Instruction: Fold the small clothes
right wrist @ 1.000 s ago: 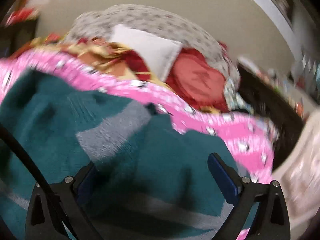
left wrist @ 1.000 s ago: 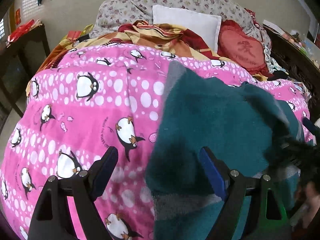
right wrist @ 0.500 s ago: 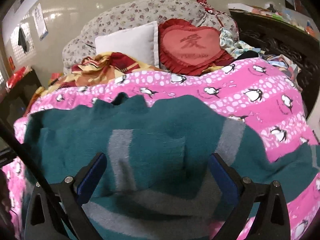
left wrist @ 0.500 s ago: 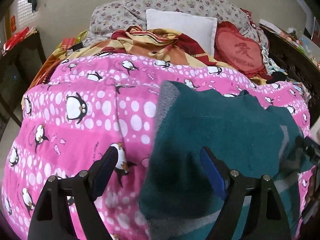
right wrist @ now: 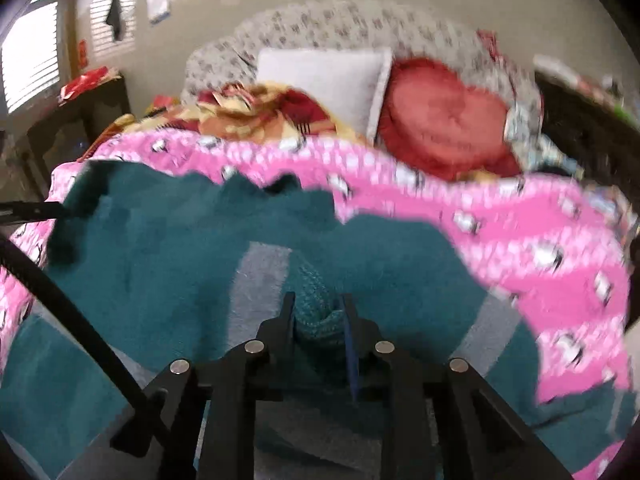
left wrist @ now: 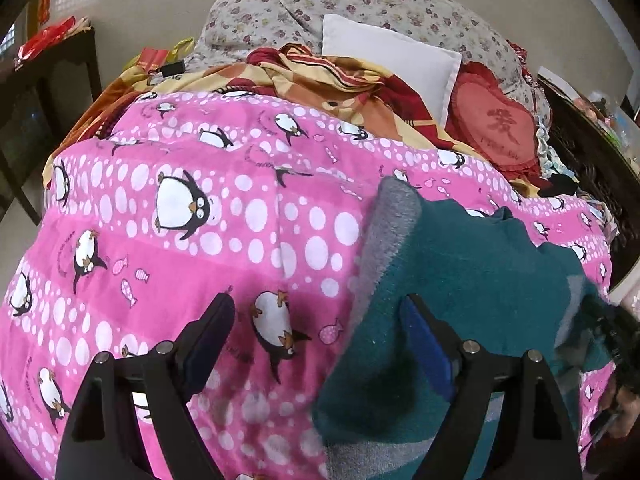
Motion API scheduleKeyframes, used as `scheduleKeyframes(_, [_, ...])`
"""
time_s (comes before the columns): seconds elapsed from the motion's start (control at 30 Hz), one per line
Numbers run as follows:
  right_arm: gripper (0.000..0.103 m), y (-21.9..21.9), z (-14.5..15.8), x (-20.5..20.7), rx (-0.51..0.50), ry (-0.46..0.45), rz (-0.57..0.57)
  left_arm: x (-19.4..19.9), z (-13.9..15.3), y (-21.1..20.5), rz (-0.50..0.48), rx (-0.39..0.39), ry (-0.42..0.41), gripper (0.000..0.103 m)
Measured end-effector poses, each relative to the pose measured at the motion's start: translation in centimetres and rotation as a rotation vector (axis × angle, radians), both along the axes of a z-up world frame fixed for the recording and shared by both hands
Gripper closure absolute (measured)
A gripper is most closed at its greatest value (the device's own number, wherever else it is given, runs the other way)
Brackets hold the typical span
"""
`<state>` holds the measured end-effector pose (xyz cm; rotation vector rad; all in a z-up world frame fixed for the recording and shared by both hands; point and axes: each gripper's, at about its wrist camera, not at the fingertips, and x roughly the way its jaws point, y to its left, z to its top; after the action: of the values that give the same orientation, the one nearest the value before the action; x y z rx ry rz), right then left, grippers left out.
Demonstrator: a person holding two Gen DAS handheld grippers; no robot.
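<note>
1. Since 0.5 s ago your right tongs [right wrist: 318,316] have shut on a bunched fold of the teal sweater [right wrist: 168,248].
2. Left tongs [left wrist: 316,336] gape wide, empty, straddling sweater's left edge on the pink quilt [left wrist: 180,248].
3. Sweater runs L–R across bed; left tongs nearest free edge.

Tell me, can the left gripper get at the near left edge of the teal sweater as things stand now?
Probably yes. The left gripper is open, and the teal sweater edge lies between its fingers on the pink quilt, nothing covering it.
</note>
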<state>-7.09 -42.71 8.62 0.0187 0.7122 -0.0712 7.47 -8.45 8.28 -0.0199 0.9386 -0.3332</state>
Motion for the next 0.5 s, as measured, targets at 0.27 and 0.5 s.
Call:
scheduleKeyframes(0.27, [0.083,-4.0,0.9,0.2,0.054,-0.017,-0.154,0.3,0.0,-2.1,-0.023,-0.013,-0.011,0.017])
scheduleKeyframes(0.5, [0.083,-4.4,0.3,-0.4,0.071,-0.026,-0.170,1.5,-0.6,-5.4,-0.034,0.067,-0.025,0.020])
